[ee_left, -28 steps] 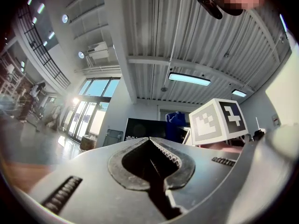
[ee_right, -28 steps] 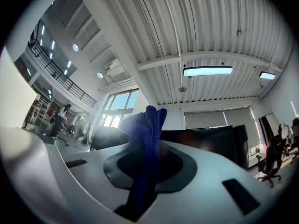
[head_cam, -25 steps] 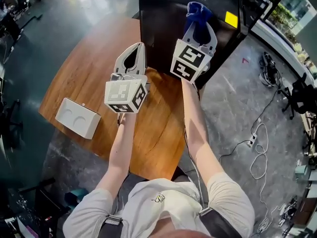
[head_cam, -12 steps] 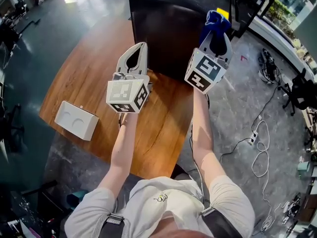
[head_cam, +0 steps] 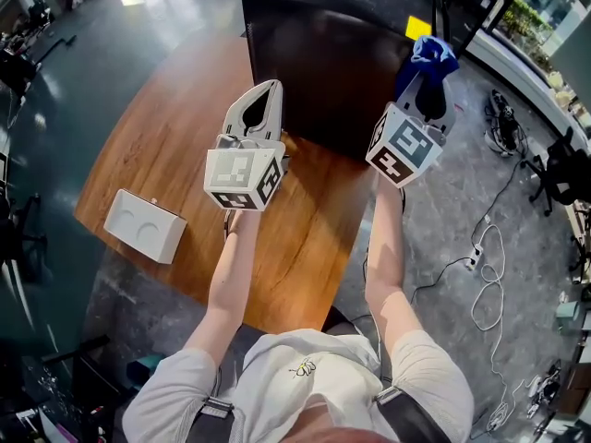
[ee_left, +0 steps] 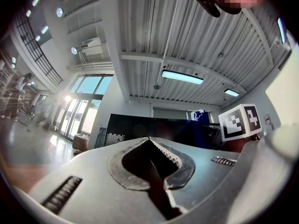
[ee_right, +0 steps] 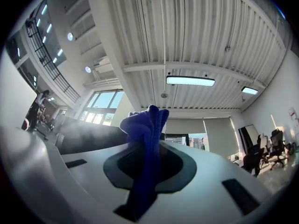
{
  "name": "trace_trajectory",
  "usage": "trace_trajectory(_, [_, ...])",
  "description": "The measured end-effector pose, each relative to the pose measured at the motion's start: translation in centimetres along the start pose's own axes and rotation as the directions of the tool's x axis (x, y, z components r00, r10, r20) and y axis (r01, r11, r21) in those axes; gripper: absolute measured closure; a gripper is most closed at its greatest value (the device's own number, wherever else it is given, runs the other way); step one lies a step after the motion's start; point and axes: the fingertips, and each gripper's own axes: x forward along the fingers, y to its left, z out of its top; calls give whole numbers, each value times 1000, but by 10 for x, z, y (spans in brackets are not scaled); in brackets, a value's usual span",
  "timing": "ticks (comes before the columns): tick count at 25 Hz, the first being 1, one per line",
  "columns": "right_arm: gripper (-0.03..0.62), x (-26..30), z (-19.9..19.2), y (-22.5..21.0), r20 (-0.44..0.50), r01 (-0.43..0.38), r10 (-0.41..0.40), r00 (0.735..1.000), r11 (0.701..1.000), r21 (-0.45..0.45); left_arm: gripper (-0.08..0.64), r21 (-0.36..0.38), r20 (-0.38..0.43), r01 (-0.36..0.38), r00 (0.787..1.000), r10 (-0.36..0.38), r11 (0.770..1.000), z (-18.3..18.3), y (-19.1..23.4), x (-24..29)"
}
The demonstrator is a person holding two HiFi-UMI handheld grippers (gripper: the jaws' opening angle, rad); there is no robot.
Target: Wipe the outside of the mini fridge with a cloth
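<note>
two grippers are held up over one round-edged wooden table [head_cam: 157,137], each carrying one marker cube. one black mini fridge [head_cam: 323,58] is seen standing at the far side of the table, in the upper middle of the head view, with one yellow sticker [head_cam: 418,28] on its top near the right rear corner.

the left gripper [head_cam: 270,92] is placed at the centre of the frame, in front of the fridge's dark front face and apart from it. its jaws are pressed together, tooth to tooth, with nothing caught between them, as shown in the left gripper view.

the right gripper [head_cam: 428,79] is raised at the upper right of the frame, by the fridge's right front corner. its jaws are clamped on one blue cloth [head_cam: 432,53], which is bunched above the tips and trails down through the gap. whether the cloth is touching the fridge cannot be told.

one white box [head_cam: 143,224] with two round recesses is seen lying at the lower left of the table, well apart from both grippers. several cables [head_cam: 482,280] are strewn over the grey floor at the right of the frame.
</note>
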Motion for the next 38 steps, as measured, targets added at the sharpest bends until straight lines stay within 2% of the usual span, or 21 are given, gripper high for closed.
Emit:
trace_trajectory(4, [530, -7, 5, 3, 1, 12, -12, 1000, 1000, 24, 555, 13, -5, -2, 1000, 2, 1000, -2, 3, 1])
trace_trajectory(6, [531, -19, 14, 35, 27, -55, 55, 998, 998, 32, 555, 17, -4, -10, 1000, 10, 1000, -3, 12, 1])
trace_trajectory(8, [531, -28, 19, 79, 43, -160, 157, 987, 985, 58, 555, 21, -5, -27, 1000, 27, 999, -3, 23, 0])
trace_trajectory(12, [530, -37, 13, 163, 49, -323, 320, 946, 938, 128, 555, 48, -9, -52, 999, 53, 997, -5, 44, -6])
trace_trajectory(18, [531, -20, -9, 273, -4, -473, 487, 874, 850, 232, 555, 67, -31, -131, 991, 134, 989, -18, 87, -28])
trace_trajectory(20, [529, -14, -19, 304, -19, -502, 519, 854, 835, 226, 555, 69, -43, -161, 985, 164, 984, -23, 101, -38])
trace_trajectory(24, [531, -3, -35, 347, -44, -504, 517, 855, 847, 168, 555, 64, -57, -215, 974, 219, 975, -31, 127, -58])
trace_trajectory(27, [530, 3, -42, 361, -63, -492, 505, 861, 858, 152, 555, 64, -72, -236, 968, 241, 970, -37, 136, -68])
trace_trajectory(38, [530, 13, -52, 351, -96, -451, 462, 882, 885, 119, 555, 80, -77, -229, 969, 235, 970, -40, 133, -74])
